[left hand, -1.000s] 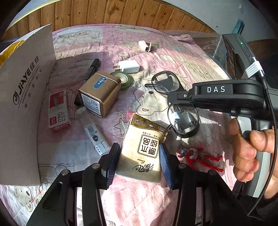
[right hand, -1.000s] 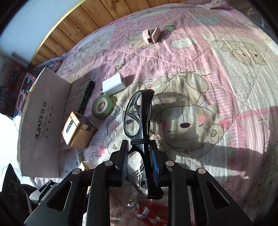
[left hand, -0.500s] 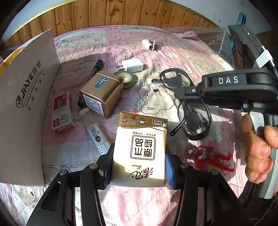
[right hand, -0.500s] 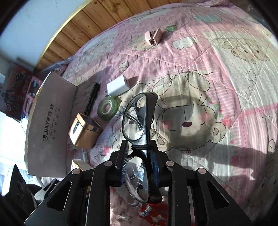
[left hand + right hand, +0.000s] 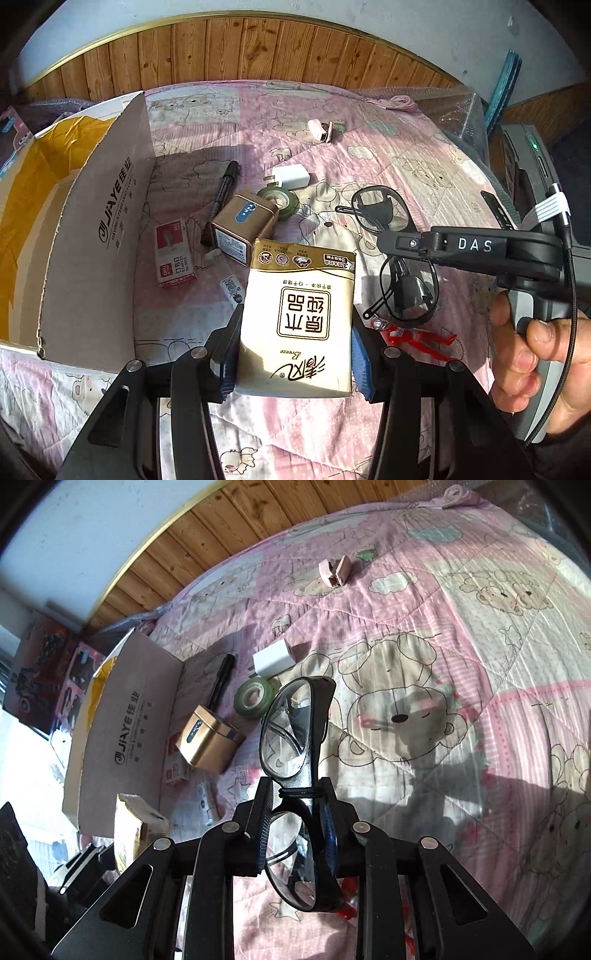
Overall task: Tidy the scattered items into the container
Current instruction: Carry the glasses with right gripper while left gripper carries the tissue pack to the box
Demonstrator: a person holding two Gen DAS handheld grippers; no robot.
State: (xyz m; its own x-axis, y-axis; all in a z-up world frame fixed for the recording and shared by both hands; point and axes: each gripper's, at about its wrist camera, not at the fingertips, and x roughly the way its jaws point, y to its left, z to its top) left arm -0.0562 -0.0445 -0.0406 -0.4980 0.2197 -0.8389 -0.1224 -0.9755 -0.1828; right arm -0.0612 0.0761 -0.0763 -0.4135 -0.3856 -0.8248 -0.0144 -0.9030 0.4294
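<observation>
My left gripper (image 5: 293, 350) is shut on a cream and gold tissue pack (image 5: 297, 317), held up above the pink quilt. The same pack (image 5: 129, 830) shows at the lower left of the right wrist view. My right gripper (image 5: 297, 830) is shut on the bridge of black-framed glasses (image 5: 291, 734), also lifted; the glasses (image 5: 380, 210) hang under the right gripper's body in the left wrist view. The open cardboard box (image 5: 88, 229) stands to the left, its yellow-lined inside facing up.
On the quilt lie a gold tin (image 5: 242, 229), green tape roll (image 5: 279, 199), white charger (image 5: 290, 176), black marker (image 5: 223, 192), red staples box (image 5: 173, 251), pink clip (image 5: 320, 130), small white tube (image 5: 232, 290) and a red tool (image 5: 417, 338). A hand (image 5: 535, 362) grips the right handle.
Both grippers have risen off the quilt with their loads. The tissue pack has come up level between the left fingers, and more of the box's inside shows.
</observation>
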